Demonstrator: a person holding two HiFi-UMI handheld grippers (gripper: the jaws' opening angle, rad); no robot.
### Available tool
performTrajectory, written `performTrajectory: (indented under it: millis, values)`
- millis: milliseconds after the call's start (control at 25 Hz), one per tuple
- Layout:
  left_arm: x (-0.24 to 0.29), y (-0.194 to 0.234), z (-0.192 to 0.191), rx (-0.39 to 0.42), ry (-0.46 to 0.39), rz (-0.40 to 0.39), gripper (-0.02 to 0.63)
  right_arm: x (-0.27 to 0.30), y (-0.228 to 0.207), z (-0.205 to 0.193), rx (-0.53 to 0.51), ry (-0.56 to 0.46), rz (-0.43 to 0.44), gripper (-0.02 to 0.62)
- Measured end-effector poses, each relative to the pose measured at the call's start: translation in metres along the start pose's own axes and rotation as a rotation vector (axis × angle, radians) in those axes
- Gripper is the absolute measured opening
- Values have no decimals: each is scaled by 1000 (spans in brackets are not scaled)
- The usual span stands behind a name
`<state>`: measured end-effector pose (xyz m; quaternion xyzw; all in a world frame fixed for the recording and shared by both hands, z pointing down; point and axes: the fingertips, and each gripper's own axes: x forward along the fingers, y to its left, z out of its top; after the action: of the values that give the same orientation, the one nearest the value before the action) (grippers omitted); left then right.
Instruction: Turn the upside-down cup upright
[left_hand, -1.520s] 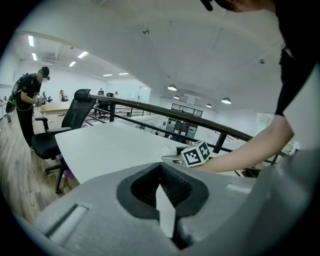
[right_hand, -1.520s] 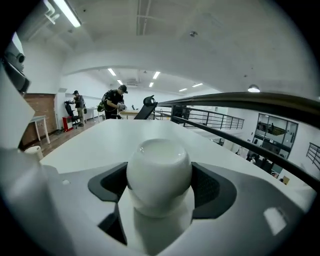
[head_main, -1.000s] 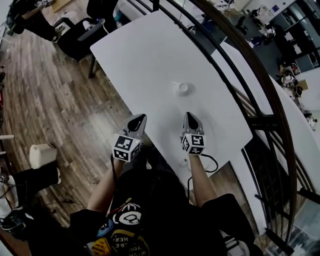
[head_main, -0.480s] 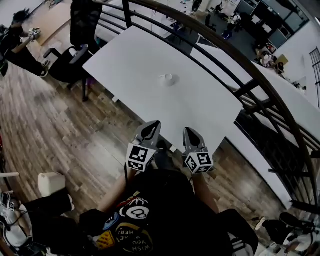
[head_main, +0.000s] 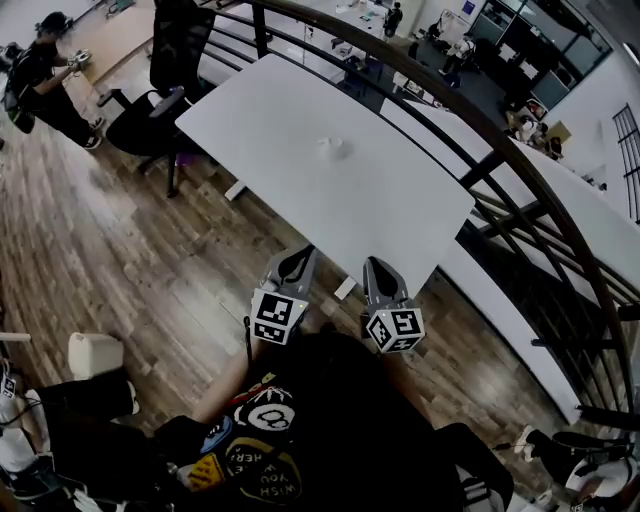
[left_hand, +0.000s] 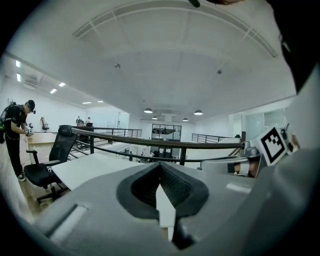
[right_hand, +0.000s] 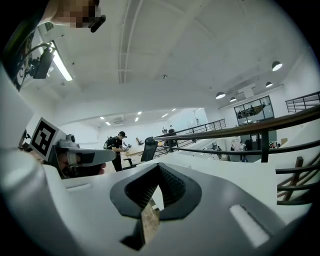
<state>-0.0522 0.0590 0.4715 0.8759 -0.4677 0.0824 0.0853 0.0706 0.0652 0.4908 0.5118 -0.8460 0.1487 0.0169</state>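
**Fingers shut and empty on both sides, cup sits way out on the surface**

Both sets of fingers are pressed together with nothing in them. The left gripper view and the right gripper view each show the dark pads meeting at the tip, with only air past them. In the head view the left gripper (head_main: 297, 258) and the right gripper (head_main: 376, 265) hang side by side close to the person's body. They're short of the near edge of the surface (head_main: 400, 215), so they're over the floor (head_main: 100, 230) rather than over the white top.

The cup (head_main: 333, 147) is straight ahead of the fingertips and well apart from them, around the middle of the surface. It lines up roughly between the two grippers, maybe a hair toward the left one, so honestly neither hand looks clearly nearer. From here it's a tiny pale blob. It seems to stand on end rather than lie on its side, but I can't tell if the mouth faces up or down. So this fits a cup waiting to be flipped just as well as one already right way up with the hands held off.

Room-wise it's wood flooring, with a black railing (head_main: 482, 168) along the far side of the surface. An office chair (head_main: 150, 115) sits at the far left corner, and a person (head_main: 40, 70) stands beyond it.
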Motion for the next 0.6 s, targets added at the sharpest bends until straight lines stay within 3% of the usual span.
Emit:
performTrajectory:
  millis: [360, 600]
  values:
    - [-5, -13, 9, -14, -19, 23, 5, -4, 9, 17, 1, -24, 77, -2]
    - [5, -46, 4, 35, 6, -31, 5, -17, 7, 11, 50, -16, 135, -2]
